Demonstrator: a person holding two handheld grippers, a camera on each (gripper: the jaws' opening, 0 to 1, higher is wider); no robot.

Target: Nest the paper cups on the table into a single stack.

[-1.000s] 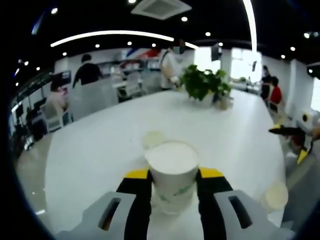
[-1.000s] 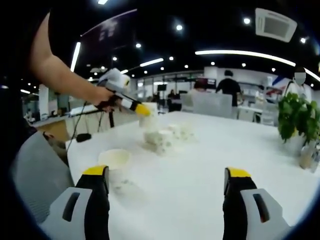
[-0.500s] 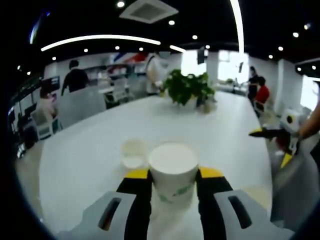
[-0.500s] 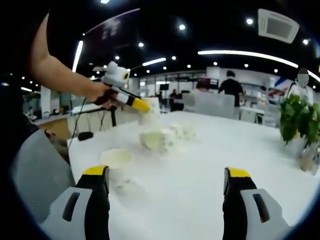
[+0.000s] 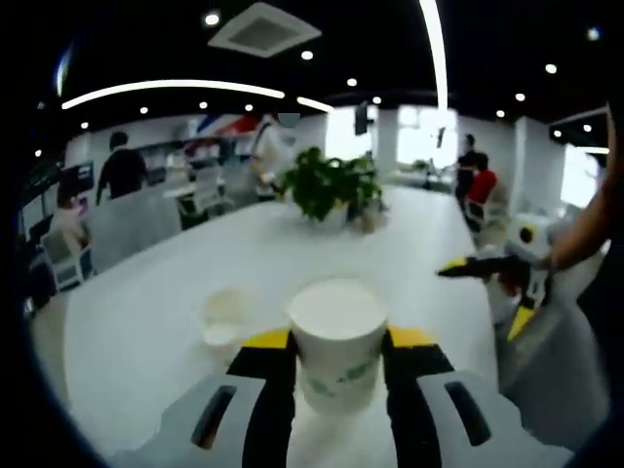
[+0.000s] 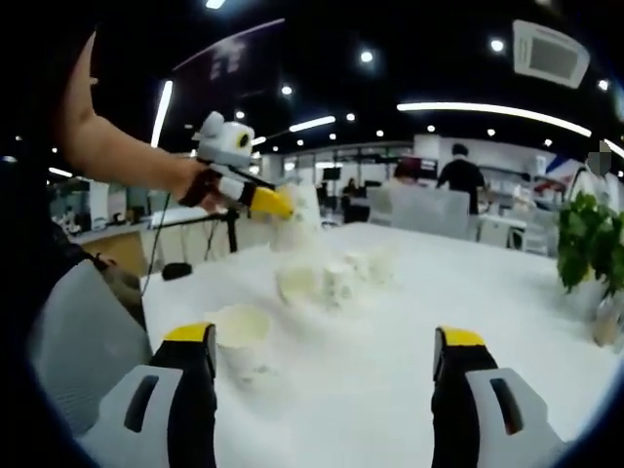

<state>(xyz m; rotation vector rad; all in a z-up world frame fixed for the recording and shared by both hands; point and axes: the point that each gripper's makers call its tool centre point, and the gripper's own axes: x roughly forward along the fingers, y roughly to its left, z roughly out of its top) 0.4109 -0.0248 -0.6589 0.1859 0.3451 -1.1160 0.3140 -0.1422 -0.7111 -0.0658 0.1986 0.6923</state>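
My left gripper (image 5: 337,343) is shut on a white paper cup (image 5: 337,327) with a green print, held upright above the white table (image 5: 146,292). Another paper cup (image 5: 224,314) stands on the table to its left. In the right gripper view, the left gripper (image 6: 261,201) holds that cup (image 6: 298,209) in the air above a group of cups (image 6: 331,283). One more cup (image 6: 242,337) stands close to my right gripper's left finger. My right gripper (image 6: 327,375) is open over bare table with nothing between its fingers. It also shows at the right (image 5: 492,273) of the left gripper view.
A potted green plant (image 5: 330,185) stands at the far middle of the table; it also appears at the right edge (image 6: 590,244). People and office chairs are beyond the table's far end. A grey chair back (image 6: 83,336) sits at the left.
My left gripper has risen and swung with its cup, so the table cup now lies further left in its view. The right gripper has edged a little closer to the cups.
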